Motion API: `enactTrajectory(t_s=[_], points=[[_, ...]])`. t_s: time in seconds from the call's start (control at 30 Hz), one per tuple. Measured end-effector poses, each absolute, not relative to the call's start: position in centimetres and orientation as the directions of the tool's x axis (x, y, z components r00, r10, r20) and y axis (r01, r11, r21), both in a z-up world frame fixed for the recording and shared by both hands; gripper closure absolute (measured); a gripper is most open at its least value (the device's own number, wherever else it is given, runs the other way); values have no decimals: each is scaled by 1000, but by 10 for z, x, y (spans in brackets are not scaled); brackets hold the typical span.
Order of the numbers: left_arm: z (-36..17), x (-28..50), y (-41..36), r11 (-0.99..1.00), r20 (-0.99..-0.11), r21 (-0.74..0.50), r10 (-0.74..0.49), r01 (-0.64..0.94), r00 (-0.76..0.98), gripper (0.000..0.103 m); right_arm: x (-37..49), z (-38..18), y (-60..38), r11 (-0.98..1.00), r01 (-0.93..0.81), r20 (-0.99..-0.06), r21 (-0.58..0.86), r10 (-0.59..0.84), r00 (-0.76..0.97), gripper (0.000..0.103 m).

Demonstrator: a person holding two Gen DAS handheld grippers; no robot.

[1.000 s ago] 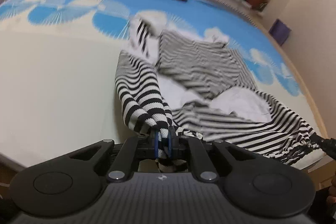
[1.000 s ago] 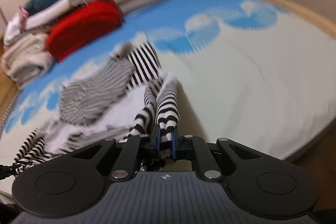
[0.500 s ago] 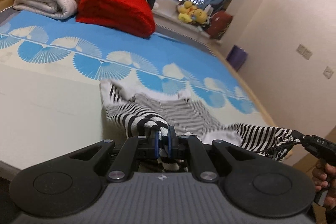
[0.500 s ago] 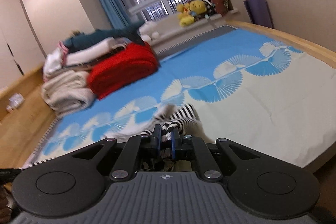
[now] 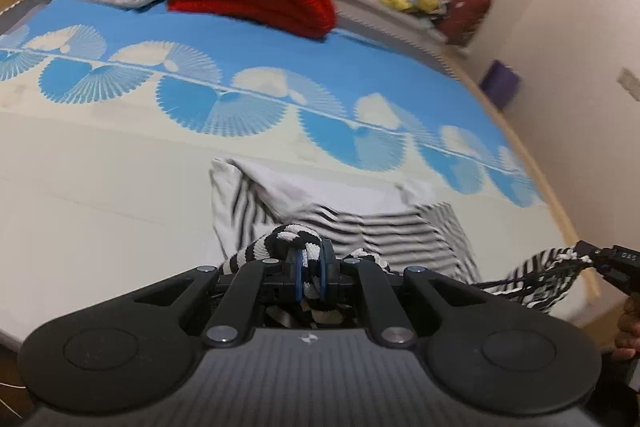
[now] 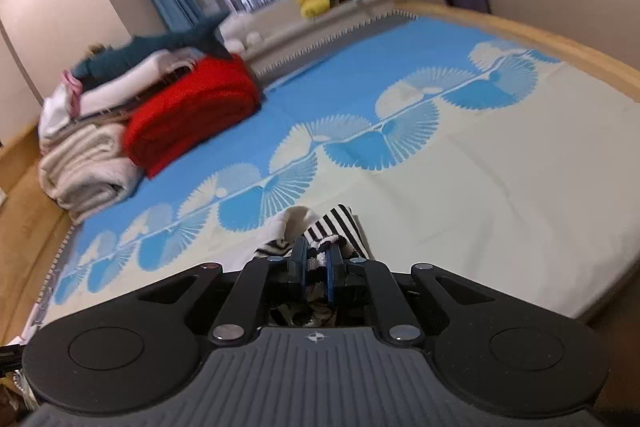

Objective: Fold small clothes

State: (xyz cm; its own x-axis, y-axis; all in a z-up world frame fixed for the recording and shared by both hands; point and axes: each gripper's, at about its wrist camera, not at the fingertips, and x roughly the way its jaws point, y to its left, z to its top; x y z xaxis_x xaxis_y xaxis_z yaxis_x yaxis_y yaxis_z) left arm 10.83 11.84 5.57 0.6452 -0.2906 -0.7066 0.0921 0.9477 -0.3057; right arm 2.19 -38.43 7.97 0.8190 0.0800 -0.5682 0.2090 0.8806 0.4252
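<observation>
I've raised both hands: my left gripper (image 5: 310, 267) and right gripper (image 6: 317, 265) each stay clamped on the striped top (image 5: 400, 227), now half lifted off the bed (image 5: 100, 179), stretched and ready to lay flat.

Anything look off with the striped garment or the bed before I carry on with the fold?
Nothing damaged or spilled. The striped garment is bunched, not flat: the left gripper and right gripper each pinch a wadded edge, and the middle lies rumpled on the bed mat. The folded stack behind sits apart.
</observation>
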Motion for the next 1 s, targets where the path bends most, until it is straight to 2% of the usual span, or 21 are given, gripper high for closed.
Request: enactTrajectory(t_s=[0.2, 0.27, 0.33, 0.4, 0.47, 0.53, 0.63, 0.77, 0.83, 0.9, 0.97, 1.0], points=[[15, 228, 124, 959, -794, -280, -211, -35, 570, 93, 162, 54, -371, 894, 242, -658, 376, 74, 749, 94], [-6, 262, 141, 922, -808, -359, -231, -143, 542, 88, 205, 37, -368, 889, 246, -683, 386, 96, 724, 92], [-23, 280, 162, 859, -814, -453, -289, -240, 504, 51, 236, 19, -370, 881, 278, -710, 382, 88, 698, 85], [-27, 281, 178, 786, -795, -531, -333, -316, 506, 50, 244, 8, -373, 884, 311, -717, 349, 38, 696, 85], [-15, 278, 181, 787, -761, -560, -363, -260, 538, 50, 246, 5, -377, 881, 323, -727, 345, 34, 686, 81], [-1, 277, 174, 844, -749, -515, -358, -150, 557, 50, 243, 10, -380, 880, 278, -692, 385, 76, 718, 80], [-2, 274, 150, 905, -786, -425, -353, -28, 508, 50, 236, 7, -364, 939, 132, -690, 318, 134, 712, 78], [-20, 266, 110, 935, -853, -323, -353, 143, 384, 50, 231, -23, -346, 956, 32, -767, 291, 213, 605, 75], [-27, 263, 91, 922, -864, -324, -380, 213, 330, 39, 233, -36, -338, 953, -2, -797, 304, 256, 547, 62], [-34, 259, 76, 923, -875, -293, -364, 248, 320, 39, 235, -42, -330, 951, -31, -807, 309, 280, 520, 51], [-44, 257, 63, 926, -887, -258, -339, 275, 313, 42, 238, -50, -321, 959, -42, -833, 281, 265, 486, 49], [-48, 259, 58, 932, -895, -236, -319, 276, 312, 59, 240, -55, -317, 964, -47, -849, 262, 253, 464, 50]])
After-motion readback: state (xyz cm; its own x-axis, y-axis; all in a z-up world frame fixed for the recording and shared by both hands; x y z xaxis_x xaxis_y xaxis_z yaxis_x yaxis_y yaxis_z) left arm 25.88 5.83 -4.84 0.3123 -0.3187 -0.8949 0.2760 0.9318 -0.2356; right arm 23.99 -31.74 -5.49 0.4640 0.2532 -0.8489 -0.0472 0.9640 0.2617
